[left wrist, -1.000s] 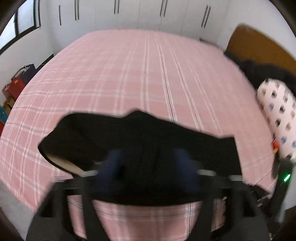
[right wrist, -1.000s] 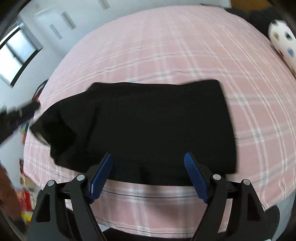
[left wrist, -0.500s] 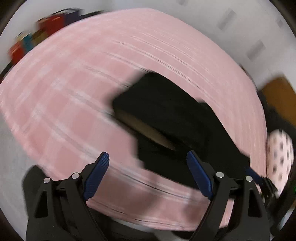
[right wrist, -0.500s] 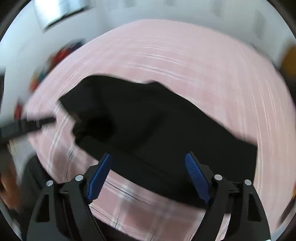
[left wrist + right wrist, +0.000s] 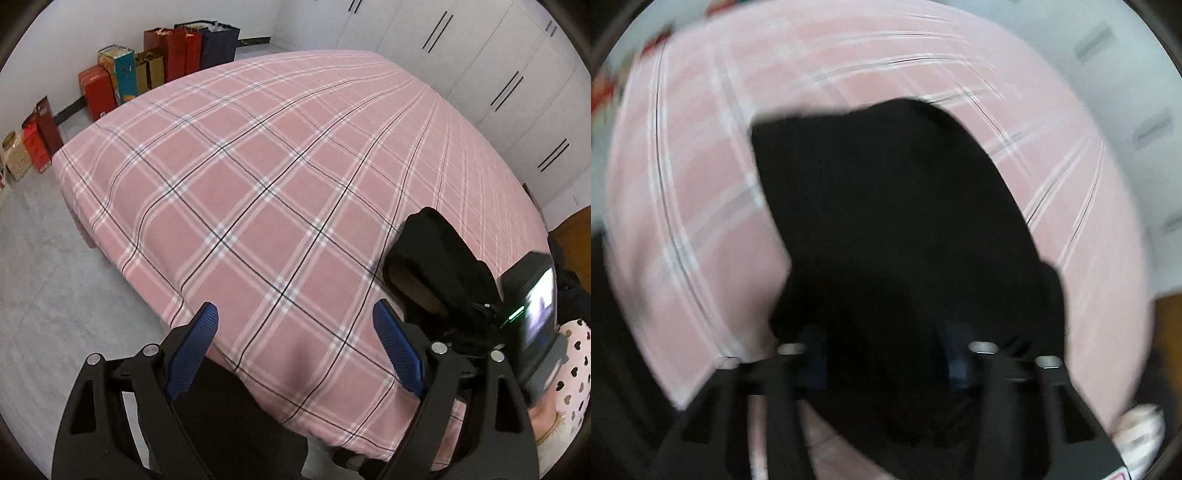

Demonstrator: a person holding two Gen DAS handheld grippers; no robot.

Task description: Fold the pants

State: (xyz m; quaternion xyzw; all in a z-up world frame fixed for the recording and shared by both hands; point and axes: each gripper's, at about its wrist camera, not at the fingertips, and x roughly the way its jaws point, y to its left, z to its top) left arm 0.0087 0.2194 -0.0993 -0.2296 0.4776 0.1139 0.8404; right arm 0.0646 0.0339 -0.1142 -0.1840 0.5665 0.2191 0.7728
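Black left tool point(image 5: 295, 347), ribbed blue pads point(image 5: 192, 349) (silver screws), black trousers point(image 5: 236, 424)

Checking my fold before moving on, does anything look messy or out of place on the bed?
Yes. The black pants sit bunched near the bed's right edge, one end gaping open to a tan lining instead of lying flat. The right gripper is closing with the fabric between its jaws.
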